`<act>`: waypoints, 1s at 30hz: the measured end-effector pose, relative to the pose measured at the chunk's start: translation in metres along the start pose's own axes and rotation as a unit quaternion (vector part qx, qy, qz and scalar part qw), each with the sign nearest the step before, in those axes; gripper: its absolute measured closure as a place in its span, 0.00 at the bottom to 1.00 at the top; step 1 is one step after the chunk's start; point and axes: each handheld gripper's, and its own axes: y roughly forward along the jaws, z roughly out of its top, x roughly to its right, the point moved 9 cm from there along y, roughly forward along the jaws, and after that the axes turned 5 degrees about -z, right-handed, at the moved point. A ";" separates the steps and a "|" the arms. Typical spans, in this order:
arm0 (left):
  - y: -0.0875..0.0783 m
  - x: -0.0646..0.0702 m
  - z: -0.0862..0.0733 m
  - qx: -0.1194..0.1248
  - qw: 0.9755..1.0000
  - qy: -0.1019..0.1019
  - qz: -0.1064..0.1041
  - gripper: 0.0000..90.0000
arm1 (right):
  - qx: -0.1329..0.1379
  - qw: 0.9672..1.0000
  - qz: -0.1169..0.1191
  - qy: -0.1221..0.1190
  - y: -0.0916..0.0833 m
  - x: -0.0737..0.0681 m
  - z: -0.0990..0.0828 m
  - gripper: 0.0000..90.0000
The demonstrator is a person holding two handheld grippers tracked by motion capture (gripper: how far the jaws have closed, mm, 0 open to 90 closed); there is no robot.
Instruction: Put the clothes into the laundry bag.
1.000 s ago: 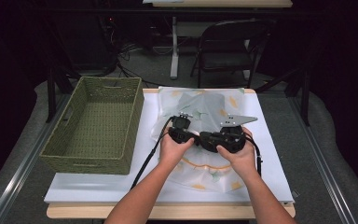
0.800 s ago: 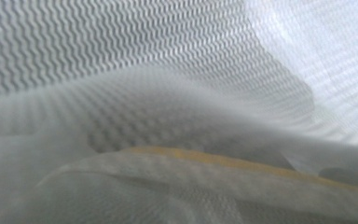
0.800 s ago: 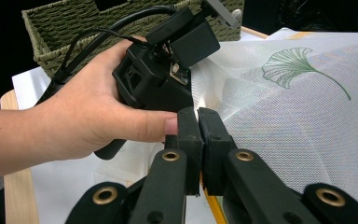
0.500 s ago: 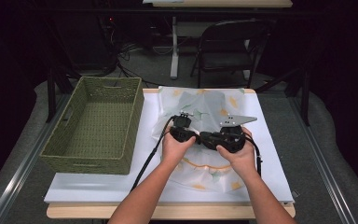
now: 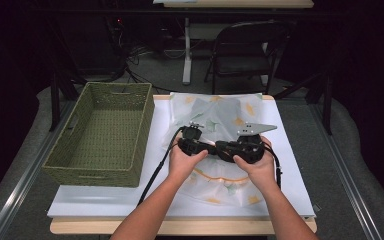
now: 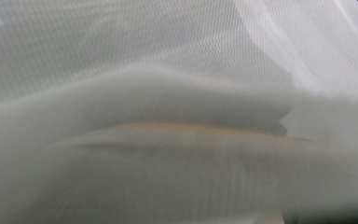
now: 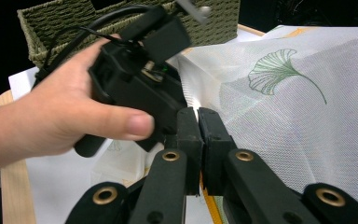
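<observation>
- Against the earlier high view, the left gripper (image 5: 198,146) has tilted a little and sits closer to the right gripper (image 5: 228,148); its jaws have just been opening. The right hand (image 5: 255,165) has kept its place.
- In the left gripper view, sheer cloth (image 6: 177,116) lies right against the lens, so I cannot tell whether that gripper's pads press on it.
- No brand, label or readable writing shows; the cloth (image 5: 220,120) carries only a printed green ginkgo leaf (image 7: 279,70) and yellow-orange motifs.
- The cloth lies spread on the white sheet (image 5: 145,195) covering the bench (image 5: 80,226), just right of the green woven basket (image 5: 105,132).
- Both forearms come in from the bottom edge; the left hand (image 5: 182,162) and right hand meet over the middle of the cloth, grippers nearly touching, cables trailing back.
- In the right gripper view, the right gripper (image 7: 198,122) has its jaws pressed together, pinching a fold of cloth edge, with the left hand (image 7: 60,116) wrapped around its gripper just beyond.
</observation>
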 end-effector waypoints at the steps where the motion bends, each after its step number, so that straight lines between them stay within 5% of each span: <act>1: -0.003 0.000 -0.002 -0.001 1.000 -0.001 -0.004 0.56 | 0.000 1.000 0.000 0.000 0.000 0.000 0.000 0.98; 8: -0.029 -0.003 -0.021 -0.002 1.000 0.009 -0.011 0.55 | 0.000 1.000 -0.002 0.001 -0.001 0.000 0.000 0.98; 13: -0.029 -0.003 -0.021 -0.002 1.000 0.009 -0.011 0.55 | 0.000 1.000 -0.002 0.000 -0.001 0.000 0.000 0.98; 14: -0.046 -0.007 -0.041 -0.012 1.000 0.021 -0.013 0.55 | 0.000 1.000 -0.002 0.000 -0.001 0.000 0.000 0.98; 16: -0.046 -0.007 -0.041 -0.012 1.000 0.021 -0.013 0.55 | -0.001 1.000 -0.003 -0.002 -0.001 0.000 0.000 0.98; 17: -0.049 -0.008 -0.054 -0.026 0.999 0.039 -0.001 0.54 | -0.001 1.000 -0.003 -0.002 -0.001 0.000 0.000 0.98; 21: -0.054 -0.011 -0.062 -0.027 0.998 0.058 0.022 0.52 | -0.001 1.000 -0.004 -0.002 -0.001 0.001 -0.001 0.98; 30: -0.054 -0.010 -0.080 -0.037 0.998 0.047 0.010 0.50 | 0.000 1.000 -0.005 0.000 -0.003 0.002 0.000 0.98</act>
